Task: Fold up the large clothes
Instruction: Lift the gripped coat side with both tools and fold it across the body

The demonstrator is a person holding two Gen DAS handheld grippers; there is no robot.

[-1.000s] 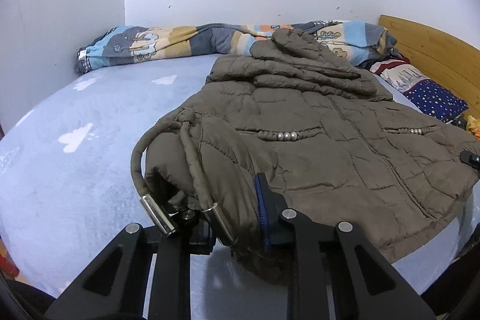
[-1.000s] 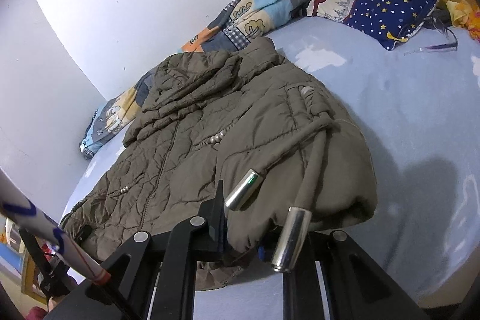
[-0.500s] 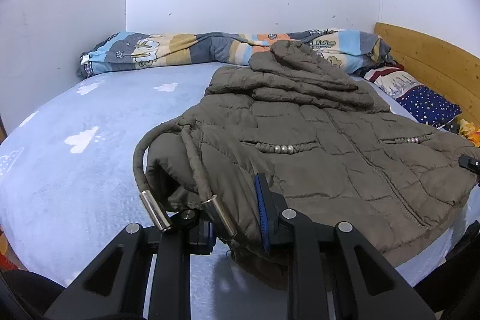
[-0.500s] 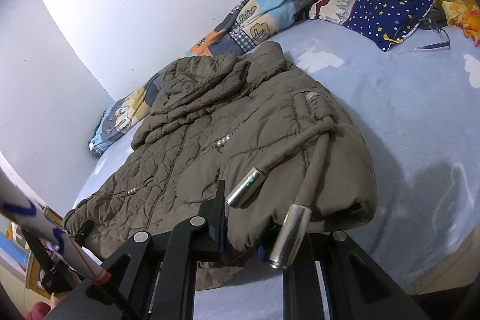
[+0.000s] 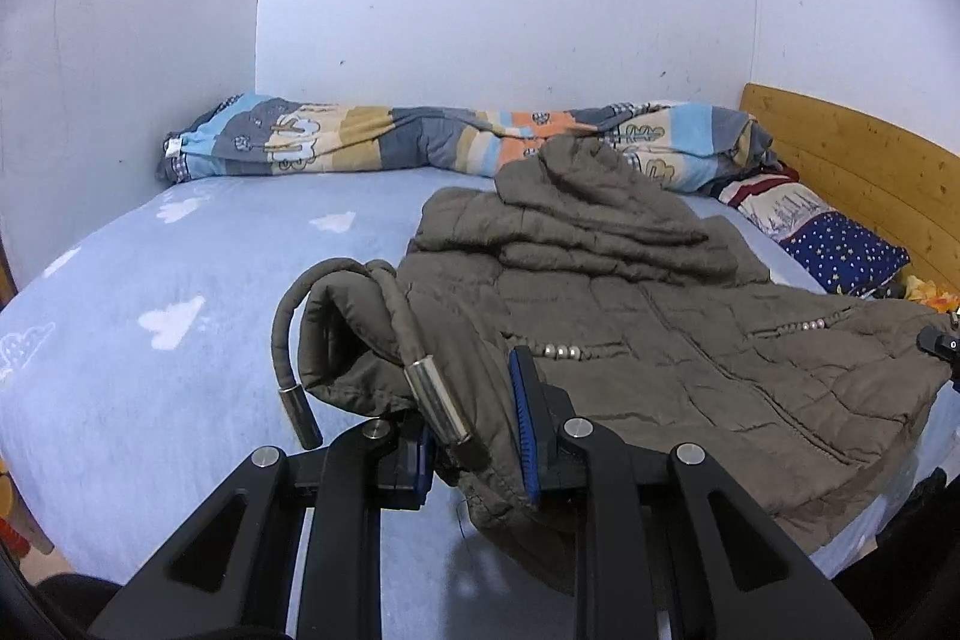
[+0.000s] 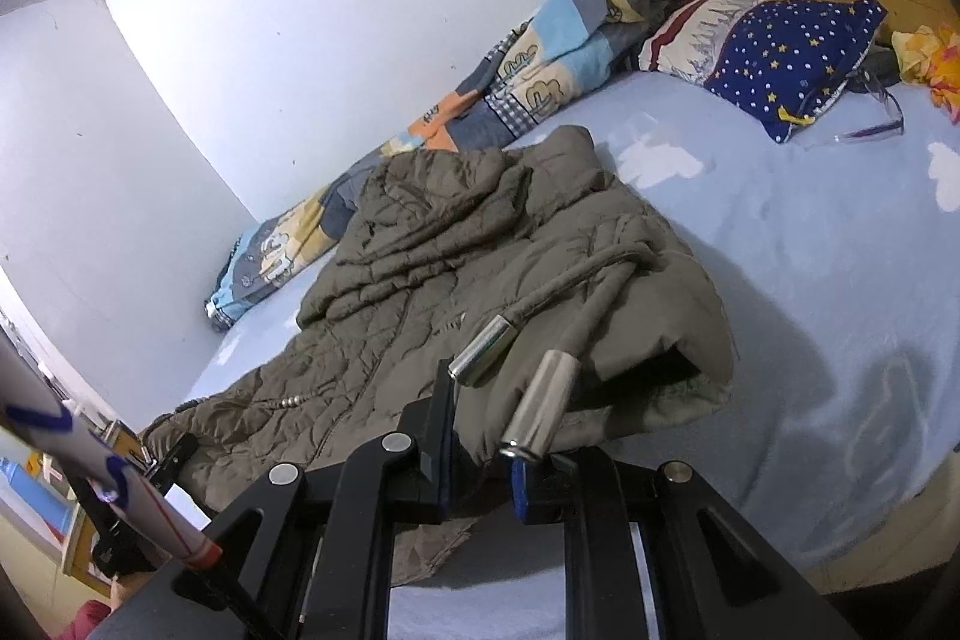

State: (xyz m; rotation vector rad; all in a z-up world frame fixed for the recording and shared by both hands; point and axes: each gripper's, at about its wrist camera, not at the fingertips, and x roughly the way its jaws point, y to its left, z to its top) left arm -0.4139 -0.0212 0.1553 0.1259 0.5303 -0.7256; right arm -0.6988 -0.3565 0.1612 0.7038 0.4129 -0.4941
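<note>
From the left wrist, your left gripper (image 5: 474,436) is clamped tight on the hem corner of the brown quilted jacket (image 5: 648,316), which is spread across the blue bed sheet (image 5: 180,280). From the right wrist, your right gripper (image 6: 480,484) is pinching the opposite corner, with metal-tipped drawcords (image 6: 540,412) dangling over it.

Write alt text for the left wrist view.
The left tongs grip the near hem of a brown quilted jacket spread on a pale blue bed, two metal-tipped drawstrings dangling beside them. A striped blanket lines the far wall.
</note>
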